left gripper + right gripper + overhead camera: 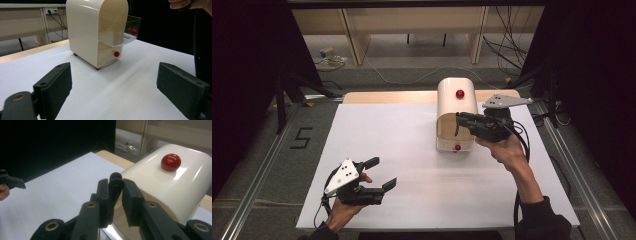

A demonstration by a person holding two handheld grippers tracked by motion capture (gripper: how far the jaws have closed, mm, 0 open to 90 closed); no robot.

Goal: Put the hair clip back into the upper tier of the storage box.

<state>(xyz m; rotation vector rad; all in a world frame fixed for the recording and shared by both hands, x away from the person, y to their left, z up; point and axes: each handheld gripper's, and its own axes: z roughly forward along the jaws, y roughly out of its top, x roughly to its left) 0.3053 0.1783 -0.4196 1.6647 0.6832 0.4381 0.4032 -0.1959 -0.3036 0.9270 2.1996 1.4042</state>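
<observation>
A cream cabinet with a rounded top stands at the back of the white table; a red ball sits on top of it. In the left gripper view its clear upper drawer is pulled partway out, red knob forward, and the lower drawer's knob sits flush. My right gripper hovers at the cabinet's front over that drawer. Its jaws are shut on a small black object, close to the cabinet. My left gripper rests open and empty near the front left.
A wooden strip edges the table's far side. Metal rails run along both sides on the floor. Shelving and cables lie beyond the table. Bare white surface stretches between the left gripper and the cabinet.
</observation>
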